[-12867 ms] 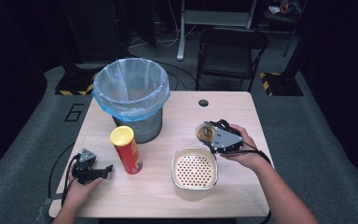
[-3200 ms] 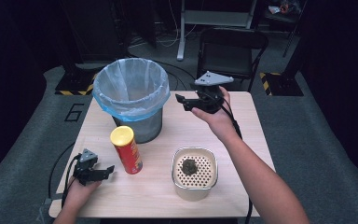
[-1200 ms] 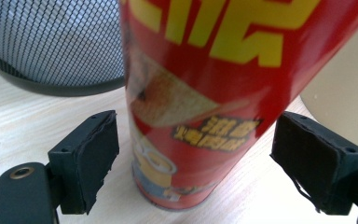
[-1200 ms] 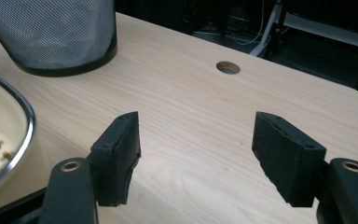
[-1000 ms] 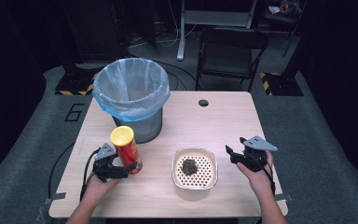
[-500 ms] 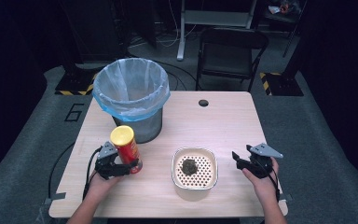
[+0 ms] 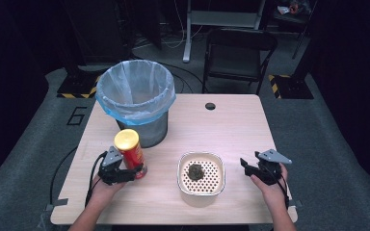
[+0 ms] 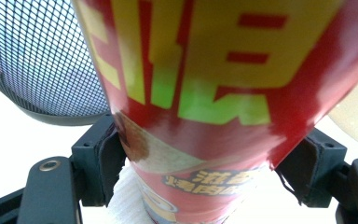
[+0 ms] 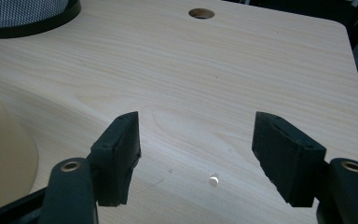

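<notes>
Both pads of the left gripper (image 8: pixel 205 172) have just closed onto the red chip can (image 8: pixel 214 93), whose top is cut off; a mesh bin (image 8: pixel 37 60) stands just behind. Right gripper (image 9: pixel 196 158) gapes empty over bare table (image 9: pixel 214 70), the cream strainer bowl (image 9: pixel 4 158) beside one finger.

A: Report illumination in the high view.

B: The table (image 7: pixel 231 125) is lit from above; the surrounding floor and room fall off to near black. Short, soft shadows sit close under the bin (image 7: pixel 136 102) and the strainer bowl (image 7: pixel 201 174). Detail is soft and slightly grainy.

A: Report my left gripper view.

B: The can (image 8: pixel 214 102) between my jaws is too close for focus; its lettering is smeared. The tabletop behind is overexposed to plain white, and glare streaks the can's right side.

A: Right gripper view?

B: Even, bright light on the wood grain. My jaw tips are mildly blurred, and the far table edge bends slightly.
</notes>
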A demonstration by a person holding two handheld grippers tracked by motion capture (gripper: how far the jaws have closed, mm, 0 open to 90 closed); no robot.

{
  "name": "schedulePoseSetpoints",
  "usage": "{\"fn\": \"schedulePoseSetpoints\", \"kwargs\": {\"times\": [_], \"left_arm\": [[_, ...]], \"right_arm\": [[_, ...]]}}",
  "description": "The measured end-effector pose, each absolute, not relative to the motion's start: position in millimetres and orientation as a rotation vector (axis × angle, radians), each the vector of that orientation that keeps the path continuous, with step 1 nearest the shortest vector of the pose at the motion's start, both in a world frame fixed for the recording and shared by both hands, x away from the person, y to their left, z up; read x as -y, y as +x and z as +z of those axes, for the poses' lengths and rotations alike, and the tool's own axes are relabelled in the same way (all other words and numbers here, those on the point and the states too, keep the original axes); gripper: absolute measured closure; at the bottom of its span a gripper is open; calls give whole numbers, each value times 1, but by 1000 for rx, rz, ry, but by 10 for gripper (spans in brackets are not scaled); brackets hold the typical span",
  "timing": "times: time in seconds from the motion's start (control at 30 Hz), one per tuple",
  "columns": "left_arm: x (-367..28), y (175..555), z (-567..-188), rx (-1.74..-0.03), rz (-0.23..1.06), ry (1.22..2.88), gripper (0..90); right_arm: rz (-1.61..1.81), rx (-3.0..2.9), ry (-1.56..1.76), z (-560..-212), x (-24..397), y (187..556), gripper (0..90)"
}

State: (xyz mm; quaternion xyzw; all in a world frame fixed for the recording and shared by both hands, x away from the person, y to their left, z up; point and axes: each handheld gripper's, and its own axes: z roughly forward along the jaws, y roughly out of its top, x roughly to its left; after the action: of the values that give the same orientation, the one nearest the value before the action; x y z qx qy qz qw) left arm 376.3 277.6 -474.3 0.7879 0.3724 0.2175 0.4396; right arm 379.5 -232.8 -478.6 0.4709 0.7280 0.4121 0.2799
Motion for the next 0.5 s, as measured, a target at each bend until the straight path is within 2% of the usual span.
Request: {"fn": "schedulePoseSetpoints", "kwargs": {"times": [0.5], "left_arm": [[-285, 366, -463, -958, 459, 1956, 235]], "right_arm": [[1071, -1981, 1248, -484, 229, 385, 319]]}}
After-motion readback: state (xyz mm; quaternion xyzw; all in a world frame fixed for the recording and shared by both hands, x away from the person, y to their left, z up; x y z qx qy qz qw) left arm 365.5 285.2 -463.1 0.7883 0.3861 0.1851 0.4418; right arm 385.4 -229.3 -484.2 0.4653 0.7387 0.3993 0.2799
